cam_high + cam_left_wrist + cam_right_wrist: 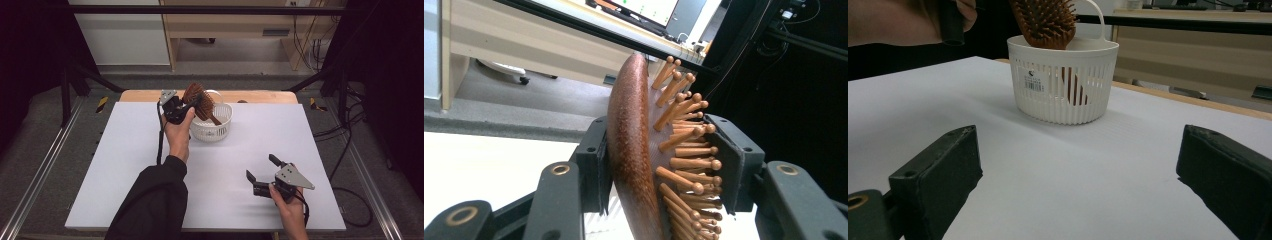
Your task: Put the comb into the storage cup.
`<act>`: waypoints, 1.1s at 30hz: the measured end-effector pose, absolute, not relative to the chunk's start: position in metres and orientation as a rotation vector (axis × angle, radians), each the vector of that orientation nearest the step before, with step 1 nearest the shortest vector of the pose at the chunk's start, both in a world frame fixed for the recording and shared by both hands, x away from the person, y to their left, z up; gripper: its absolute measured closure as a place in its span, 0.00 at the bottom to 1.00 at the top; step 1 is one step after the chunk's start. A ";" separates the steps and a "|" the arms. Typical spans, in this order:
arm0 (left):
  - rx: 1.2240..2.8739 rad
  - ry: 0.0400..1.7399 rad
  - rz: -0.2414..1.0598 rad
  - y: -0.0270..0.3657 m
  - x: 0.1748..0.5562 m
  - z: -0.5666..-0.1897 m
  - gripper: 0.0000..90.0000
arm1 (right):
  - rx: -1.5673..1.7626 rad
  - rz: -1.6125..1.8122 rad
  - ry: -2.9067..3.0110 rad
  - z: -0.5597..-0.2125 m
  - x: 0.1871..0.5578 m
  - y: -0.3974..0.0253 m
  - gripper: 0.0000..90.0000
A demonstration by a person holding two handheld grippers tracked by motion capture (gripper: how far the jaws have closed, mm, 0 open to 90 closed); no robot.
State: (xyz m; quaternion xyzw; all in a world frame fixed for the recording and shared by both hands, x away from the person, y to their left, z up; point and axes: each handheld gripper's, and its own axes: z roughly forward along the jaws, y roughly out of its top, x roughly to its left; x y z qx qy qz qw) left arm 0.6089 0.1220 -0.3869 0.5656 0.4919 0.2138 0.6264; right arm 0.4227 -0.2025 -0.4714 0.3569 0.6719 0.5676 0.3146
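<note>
Wooden hairbrush (196, 98) clamped by its head in the left gripper (181, 109), one jaw on the smooth back, the other against the bristles (684, 150). Held tilted above the white slotted basket (212, 129), handle end dipping inside it. Basket standing near the far edge of the white table (125, 165). Right gripper (261, 175) low over the table's near right part, jaws spread wide with nothing between them, well apart from the basket and pointed towards it.
</note>
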 end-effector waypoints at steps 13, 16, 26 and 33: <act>1.301 1.132 0.483 0.126 0.609 -0.389 0.53 | 0.940 1.493 1.777 -0.471 0.423 -0.202 0.05; 1.306 1.132 0.482 0.128 0.610 -0.389 0.53 | 0.944 1.494 1.774 -0.471 0.423 -0.202 0.05; 1.305 1.134 0.478 0.130 0.610 -0.391 0.53 | 0.937 1.479 1.783 -0.471 0.423 -0.200 0.05; 1.306 1.138 0.474 0.131 0.610 -0.391 0.53 | 0.945 1.470 1.785 -0.471 0.423 -0.200 0.04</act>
